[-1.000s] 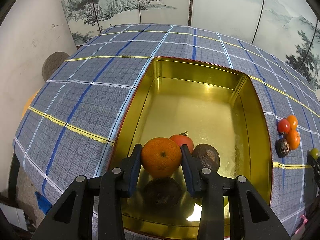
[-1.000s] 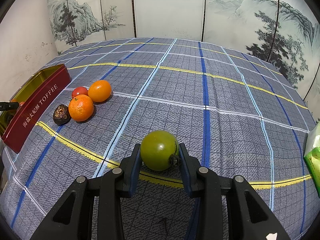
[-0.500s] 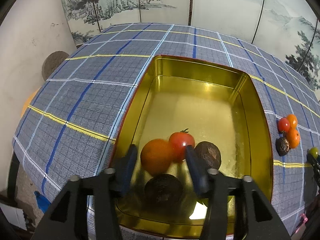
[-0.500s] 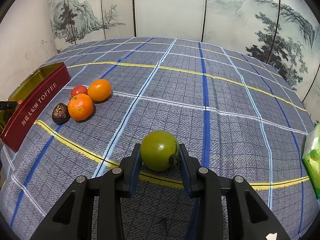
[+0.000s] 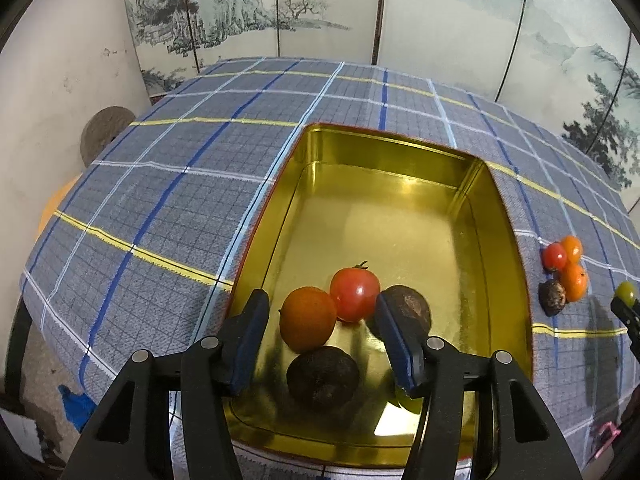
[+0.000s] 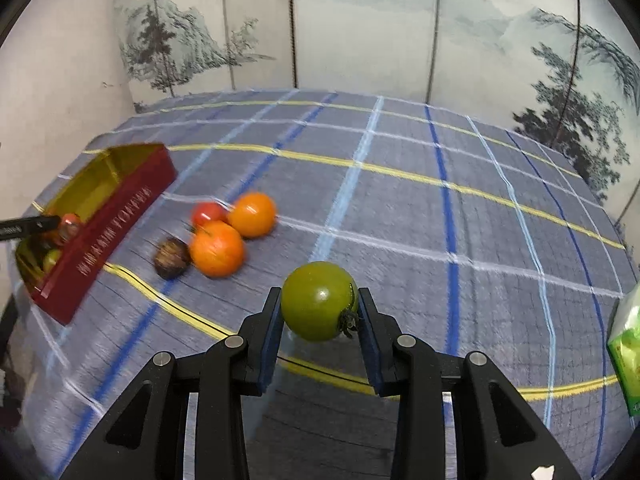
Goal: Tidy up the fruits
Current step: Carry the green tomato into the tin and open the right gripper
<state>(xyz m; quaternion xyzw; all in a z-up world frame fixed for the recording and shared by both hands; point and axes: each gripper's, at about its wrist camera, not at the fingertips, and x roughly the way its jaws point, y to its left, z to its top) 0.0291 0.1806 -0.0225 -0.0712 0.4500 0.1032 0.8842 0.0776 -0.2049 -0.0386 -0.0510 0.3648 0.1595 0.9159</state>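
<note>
My left gripper (image 5: 320, 304) hangs over the near end of the gold tin (image 5: 400, 184), its jaws opening. An orange (image 5: 307, 324) lies loose between the fingers on the tin floor, touching a red tomato (image 5: 355, 294). Two dark wrinkled fruits (image 5: 322, 376) (image 5: 410, 310) lie beside them. My right gripper (image 6: 319, 298) is shut on a green tomato (image 6: 318, 300), held above the checked cloth. Two oranges (image 6: 252, 215) (image 6: 216, 248), a red tomato (image 6: 206, 213) and a dark fruit (image 6: 171, 258) sit on the cloth between it and the tin (image 6: 116, 216).
A painted folding screen stands behind the table. A green packet (image 6: 626, 356) lies at the cloth's right edge. The table's left edge drops to the floor, where a blue object (image 5: 76, 404) lies. The tin's far half is bare.
The left gripper opened and let go of the orange, which now rests in the tin against the red tomato. The right gripper rose a little with the green tomato.
</note>
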